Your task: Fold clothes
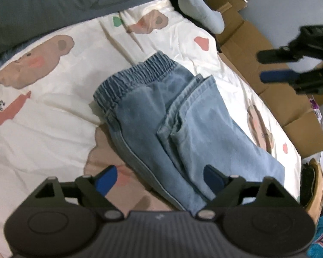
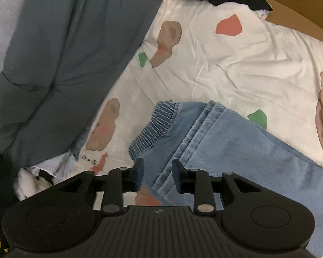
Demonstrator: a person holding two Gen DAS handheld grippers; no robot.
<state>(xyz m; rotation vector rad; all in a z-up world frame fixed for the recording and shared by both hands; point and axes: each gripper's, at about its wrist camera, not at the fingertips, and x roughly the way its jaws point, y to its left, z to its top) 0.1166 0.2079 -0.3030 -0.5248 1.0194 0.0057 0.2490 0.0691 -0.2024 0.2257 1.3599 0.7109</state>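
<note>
a white bedsheet [image 1: 60, 99] printed with brown bears and red and green patches is covering the bed and carrying everything here; a dark grey duvet [image 2: 60, 49] is lying bunched along the sheet's far edge; flattened cardboard [image 1: 267, 90] is running along the sheet's right edge; the folded blue jeans [image 1: 161, 116] are lying near the middle of the sheet, their elastic waistband pointing toward the far edge and a hemmed leg doubled over on top; the left gripper [image 1: 160, 179] is hovering with its blue-padded fingers spread wide, holding nothing, above the near end of the jeans; the right gripper [image 2: 157, 177] is hanging over the jeans near the waistband, its fingers parted narrowly and gripping nothing.
</note>
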